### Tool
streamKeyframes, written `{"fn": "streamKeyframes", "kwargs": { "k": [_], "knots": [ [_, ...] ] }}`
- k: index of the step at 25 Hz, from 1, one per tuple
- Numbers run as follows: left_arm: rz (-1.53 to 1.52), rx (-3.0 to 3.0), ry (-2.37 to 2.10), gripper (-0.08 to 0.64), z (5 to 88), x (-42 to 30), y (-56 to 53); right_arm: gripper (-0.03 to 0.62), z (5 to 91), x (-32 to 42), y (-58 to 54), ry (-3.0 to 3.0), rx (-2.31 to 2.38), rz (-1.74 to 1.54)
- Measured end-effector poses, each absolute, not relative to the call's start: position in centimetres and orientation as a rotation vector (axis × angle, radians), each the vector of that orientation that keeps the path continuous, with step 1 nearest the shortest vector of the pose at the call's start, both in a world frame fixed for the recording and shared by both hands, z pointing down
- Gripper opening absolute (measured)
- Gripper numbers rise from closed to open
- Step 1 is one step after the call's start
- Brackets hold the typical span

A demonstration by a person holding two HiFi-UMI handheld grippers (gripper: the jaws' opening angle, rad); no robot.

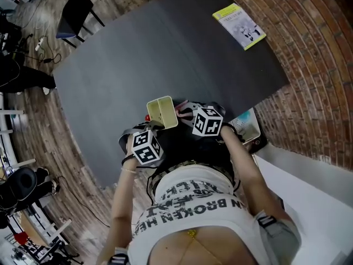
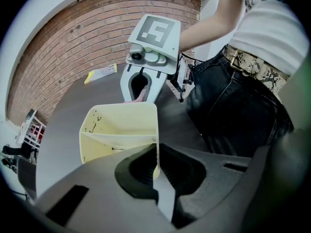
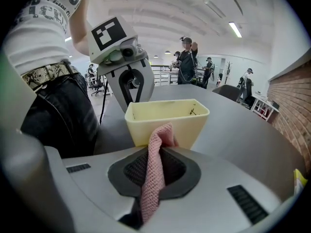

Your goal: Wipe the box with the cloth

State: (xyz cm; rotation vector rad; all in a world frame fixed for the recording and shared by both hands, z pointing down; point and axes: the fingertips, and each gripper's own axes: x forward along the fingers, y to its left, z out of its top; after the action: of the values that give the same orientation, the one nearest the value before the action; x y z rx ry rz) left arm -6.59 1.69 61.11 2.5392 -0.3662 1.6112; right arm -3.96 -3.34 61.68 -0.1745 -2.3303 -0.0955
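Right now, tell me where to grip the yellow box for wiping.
Grip the pale yellow box by its thin upright side wall, from above over the open rim, as the left gripper does; the whole body looks too wide for the jaws.

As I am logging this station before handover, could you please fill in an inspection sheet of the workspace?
Surface: dark grey tabletop.
Job's things: pale yellow plastic box, dark specks inside; pink knitted cloth by its outer wall.
Clutter: yellow-green booklet at the far corner.
Grippers: left gripper shut on the box's wall; right gripper shut on the cloth.
Cables: black cables on the wooden plank floor beyond the table.
Surroundings: red brick wall, black chair.
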Motion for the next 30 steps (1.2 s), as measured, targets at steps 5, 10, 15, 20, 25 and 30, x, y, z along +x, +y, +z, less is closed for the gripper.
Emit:
{"fn": "streamKeyframes", "kwargs": {
  "k": [5, 10, 15, 20, 25, 30],
  "knots": [
    [1.594, 2.525, -0.394, 0.018, 61.2, -6.5, 1.6, 0.018, 61.6, -3.5, -2.0, -2.336, -0.152, -0.078],
    [1.614, 2.512, -0.409, 0.02, 61.4, -6.4, 1.7, 0.018, 61.5, -3.1, -0.8, -2.341, -0.15, -0.068],
    [1.619, 2.5, -0.444, 0.018, 61.4, -6.4, 1.5, 0.017, 61.3, -2.8, 0.4, -2.354, -0.166, -0.057],
    [1.532, 2.408, -0.571, 0.017, 61.5, -5.5, 1.4, 0.018, 61.0, -2.4, -0.1, -2.368, -0.107, -0.051],
    [1.398, 2.281, -0.771, 0.017, 61.5, -4.4, 0.2, 0.018, 60.5, -1.8, -1.3, -2.375, -0.059, -0.044],
    [1.252, 2.157, -0.911, 0.018, 61.6, -2.8, -2.0, 0.018, 60.2, -1.6, -2.4, -2.38, -0.031, -0.05]
  ]
}}
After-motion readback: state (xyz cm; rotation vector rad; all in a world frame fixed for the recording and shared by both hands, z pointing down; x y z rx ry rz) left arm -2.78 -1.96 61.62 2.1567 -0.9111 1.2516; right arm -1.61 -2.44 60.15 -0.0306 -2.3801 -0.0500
